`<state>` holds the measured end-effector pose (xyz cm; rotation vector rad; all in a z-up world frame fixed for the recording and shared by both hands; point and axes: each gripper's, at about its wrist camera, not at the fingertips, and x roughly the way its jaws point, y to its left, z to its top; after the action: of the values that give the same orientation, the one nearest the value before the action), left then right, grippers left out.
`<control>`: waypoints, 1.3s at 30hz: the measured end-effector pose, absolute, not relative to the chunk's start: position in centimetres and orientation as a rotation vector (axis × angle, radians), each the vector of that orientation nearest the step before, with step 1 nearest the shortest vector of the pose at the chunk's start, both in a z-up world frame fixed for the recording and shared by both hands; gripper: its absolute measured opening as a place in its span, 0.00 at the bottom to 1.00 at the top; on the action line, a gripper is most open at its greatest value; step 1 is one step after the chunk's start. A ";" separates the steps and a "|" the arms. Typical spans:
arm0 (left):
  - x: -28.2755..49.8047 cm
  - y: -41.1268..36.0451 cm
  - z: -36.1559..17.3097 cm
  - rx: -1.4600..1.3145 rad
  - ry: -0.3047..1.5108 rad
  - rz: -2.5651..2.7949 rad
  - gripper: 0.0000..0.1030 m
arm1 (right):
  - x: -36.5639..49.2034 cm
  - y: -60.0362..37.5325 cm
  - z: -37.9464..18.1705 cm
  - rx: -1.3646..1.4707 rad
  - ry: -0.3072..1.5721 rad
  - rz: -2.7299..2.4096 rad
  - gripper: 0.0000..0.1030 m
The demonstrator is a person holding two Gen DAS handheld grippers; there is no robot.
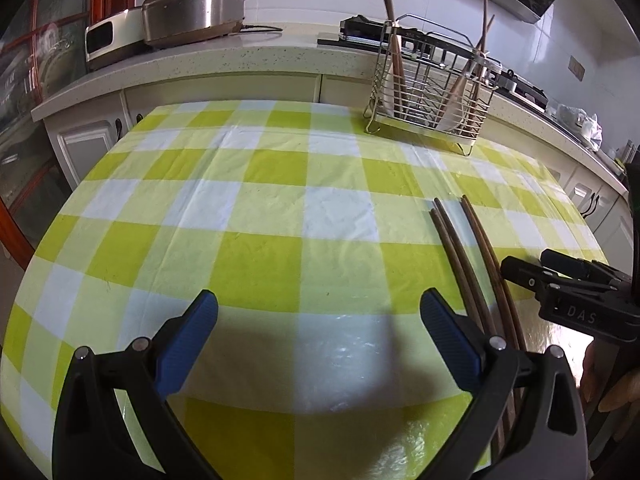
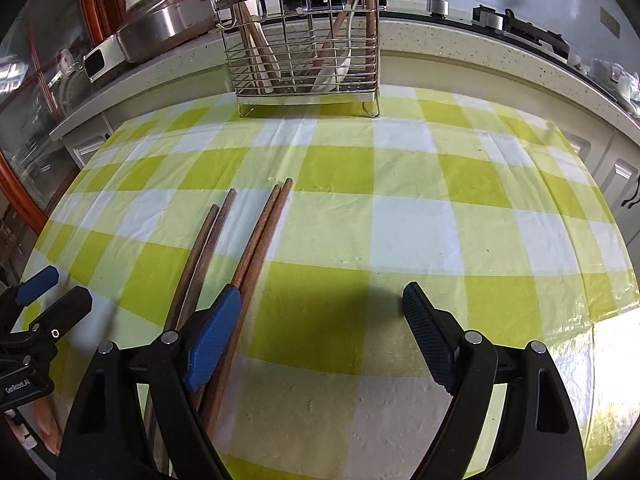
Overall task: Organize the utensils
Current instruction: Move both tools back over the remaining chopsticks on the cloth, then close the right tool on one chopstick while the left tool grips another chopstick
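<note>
Both tools gape wide and empty, the right tool [image 2: 320, 336] beside four chopsticks [image 2: 256, 248] lying loose on the tabletop [image 2: 420, 220], left tool [image 1: 318, 340] flanking them, so pickup seemingly comes next, then the wire caddy [image 2: 304, 48].

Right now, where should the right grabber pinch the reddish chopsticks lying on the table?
Probably around their middle. The reddish chopsticks lie flat and side by side on the tablecloth, thin and long, so one pinch from above across their width should catch both. The right gripper is open, its left finger already over them. The holder stands straight ahead.
</note>
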<state>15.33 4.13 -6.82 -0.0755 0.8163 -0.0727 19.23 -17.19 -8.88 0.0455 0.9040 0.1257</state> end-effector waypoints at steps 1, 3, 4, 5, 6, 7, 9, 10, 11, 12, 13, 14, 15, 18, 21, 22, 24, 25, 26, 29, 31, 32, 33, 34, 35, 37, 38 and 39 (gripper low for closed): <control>15.4 4.2 -6.9 -0.082 0.821 -0.073 0.95 | 19.3 -17.2 -8.9 0.052 0.904 0.128 0.76; 15.5 4.3 -7.0 -0.088 0.828 -0.071 0.95 | 19.3 -17.2 -8.9 0.056 0.904 0.120 0.76; 15.5 4.4 -7.0 -0.089 0.831 -0.068 0.95 | 19.3 -17.0 -8.9 0.041 0.905 0.114 0.76; 15.5 4.4 -7.1 -0.089 0.833 -0.068 0.95 | 19.3 -16.9 -8.9 0.035 0.903 0.113 0.76; 15.5 4.4 -7.1 -0.089 0.834 -0.068 0.95 | 19.3 -16.8 -9.0 0.031 0.902 0.112 0.76; 15.5 4.3 -7.1 -0.087 0.833 -0.068 0.95 | 19.3 -16.6 -9.0 0.023 0.902 0.106 0.76; 15.5 4.3 -7.0 -0.084 0.831 -0.068 0.95 | 19.1 -16.3 -9.0 -0.003 0.893 0.089 0.76; 15.4 4.2 -7.0 -0.082 0.829 -0.068 0.95 | 19.1 -16.3 -8.9 -0.009 0.891 0.085 0.76; 15.4 4.2 -7.0 -0.081 0.829 -0.069 0.95 | 19.1 -16.3 -8.9 -0.007 0.893 0.085 0.76; 15.4 4.2 -7.0 -0.079 0.830 -0.070 0.95 | 19.1 -16.3 -9.0 -0.004 0.894 0.086 0.74; 15.5 4.1 -7.0 -0.077 0.831 -0.070 0.95 | 19.1 -16.3 -9.0 -0.002 0.896 0.089 0.72; 15.5 4.1 -7.1 -0.076 0.832 -0.070 0.95 | 19.1 -16.2 -9.0 -0.004 0.895 0.091 0.67; 15.5 4.1 -7.0 -0.074 0.832 -0.070 0.95 | 19.1 -16.1 -9.0 -0.009 0.896 0.093 0.62; 15.4 4.0 -7.0 -0.071 0.827 -0.070 0.95 | 19.0 -15.4 -9.0 -0.038 0.892 0.096 0.55; 15.3 4.1 -7.0 -0.071 0.827 -0.069 0.95 | 19.1 -15.2 -9.0 -0.041 0.889 0.104 0.49; 15.3 4.1 -7.0 -0.073 0.827 -0.069 0.95 | 19.0 -15.1 -8.9 -0.043 0.888 0.107 0.47; 15.3 4.2 -7.0 -0.077 0.828 -0.067 0.95 | 19.0 -14.9 -8.9 -0.050 0.883 0.112 0.36; 15.3 4.2 -7.1 -0.078 0.828 -0.066 0.95 | 18.9 -14.9 -8.8 -0.055 0.881 0.114 0.33; 15.3 4.3 -7.1 -0.078 0.829 -0.065 0.95 | 18.9 -14.7 -8.8 -0.062 0.878 0.118 0.27; 15.2 4.3 -7.1 -0.077 0.832 -0.063 0.95 | 18.7 -14.4 -8.8 -0.089 0.873 0.131 0.14; 15.2 4.3 -7.1 -0.075 0.831 -0.061 0.95 | 18.6 -14.4 -8.8 -0.103 0.872 0.136 0.13; 15.2 4.3 -7.1 -0.072 0.831 -0.060 0.95 | 18.6 -14.4 -8.7 -0.105 0.872 0.143 0.13; 15.2 4.2 -7.1 -0.068 0.831 -0.060 0.95 | 18.5 -14.5 -8.8 -0.106 0.872 0.148 0.12; 15.2 4.1 -7.1 -0.064 0.831 -0.060 0.95 | 18.5 -14.6 -8.8 -0.109 0.871 0.152 0.12; 15.2 4.0 -7.1 -0.058 0.832 -0.060 0.95 | 18.4 -14.7 -8.8 -0.115 0.871 0.159 0.11; 15.2 3.8 -7.1 -0.050 0.834 -0.063 0.95 | 18.3 -15.0 -8.7 -0.121 0.873 0.162 0.10; 15.2 3.7 -7.1 -0.047 0.835 -0.064 0.95 | 18.2 -15.2 -8.7 -0.125 0.875 0.158 0.10; 15.2 3.5 -7.1 -0.042 0.836 -0.064 0.95 | 18.1 -15.4 -8.7 -0.130 0.876 0.154 0.09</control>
<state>15.21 3.47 -7.12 -0.0417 0.8360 -0.0644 18.10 -15.43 -8.72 -0.1304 0.8760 0.1537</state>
